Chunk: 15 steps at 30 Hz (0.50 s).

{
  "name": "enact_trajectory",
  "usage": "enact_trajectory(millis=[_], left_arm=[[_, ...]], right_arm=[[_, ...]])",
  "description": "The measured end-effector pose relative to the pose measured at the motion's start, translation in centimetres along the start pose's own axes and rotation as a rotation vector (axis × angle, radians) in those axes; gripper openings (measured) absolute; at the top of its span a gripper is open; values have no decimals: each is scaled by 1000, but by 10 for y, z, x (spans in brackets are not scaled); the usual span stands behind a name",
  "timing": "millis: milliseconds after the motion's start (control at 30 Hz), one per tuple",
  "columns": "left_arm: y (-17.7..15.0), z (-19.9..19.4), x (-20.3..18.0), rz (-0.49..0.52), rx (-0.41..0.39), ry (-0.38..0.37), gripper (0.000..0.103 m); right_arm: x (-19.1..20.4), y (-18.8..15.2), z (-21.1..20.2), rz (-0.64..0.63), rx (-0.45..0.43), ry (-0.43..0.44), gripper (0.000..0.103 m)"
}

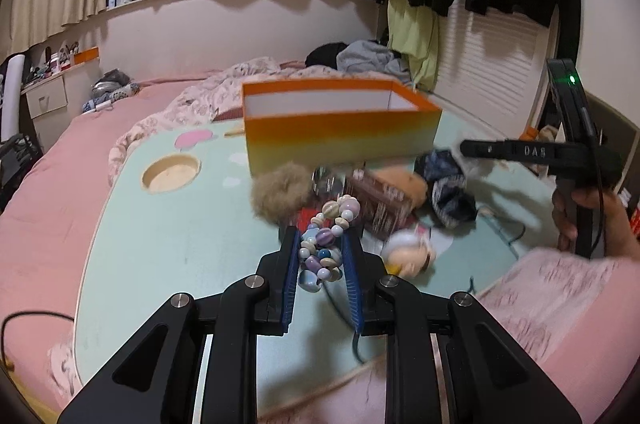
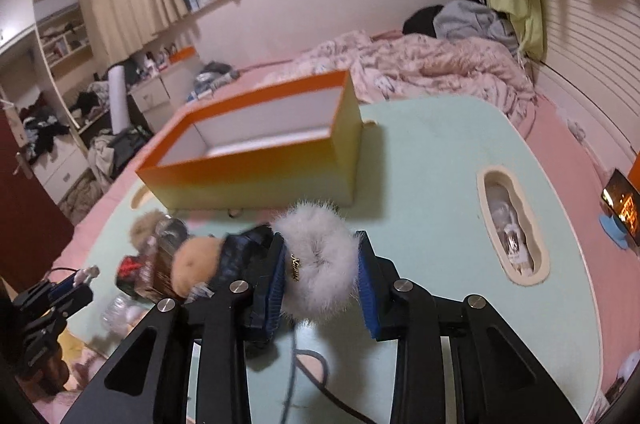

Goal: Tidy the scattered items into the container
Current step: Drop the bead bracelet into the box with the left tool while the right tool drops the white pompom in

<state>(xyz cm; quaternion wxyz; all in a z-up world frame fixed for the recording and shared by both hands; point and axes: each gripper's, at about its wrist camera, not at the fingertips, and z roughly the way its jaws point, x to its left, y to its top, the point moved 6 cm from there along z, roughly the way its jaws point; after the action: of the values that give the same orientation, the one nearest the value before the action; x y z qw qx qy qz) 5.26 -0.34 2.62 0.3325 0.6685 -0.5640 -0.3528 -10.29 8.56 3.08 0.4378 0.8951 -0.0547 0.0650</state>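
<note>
Orange box sat open on the mint lap table, inside looked empty as far as both views showed (near corner hidden by its wall). So nothing tidied in yet, by my read.

Left gripper was clamped on a beaded bracelet, pads pressing both sides, short of the box. Right gripper was clamped on a white fluffy scrunchie with a small gold tag, also short of the box, fur squeezed between the blue pads.

Still left on the table in front of the box: brown fluffy scrunchie, a brown packet, a tan plush ball, dark patterned fabric item, a small doll-like toy; blurred, hard to name better.

Judgement: early stage, two items in hand for drop-off, at least five more to go. A cable lay under the grippers.
</note>
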Motion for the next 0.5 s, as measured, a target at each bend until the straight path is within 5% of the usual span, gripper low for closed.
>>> enact_trajectory(millis=[500], left_arm=[[118, 64, 2, -30, -131, -9, 22]], right_arm=[[38, 81, 33, -95, -72, 23, 31]])
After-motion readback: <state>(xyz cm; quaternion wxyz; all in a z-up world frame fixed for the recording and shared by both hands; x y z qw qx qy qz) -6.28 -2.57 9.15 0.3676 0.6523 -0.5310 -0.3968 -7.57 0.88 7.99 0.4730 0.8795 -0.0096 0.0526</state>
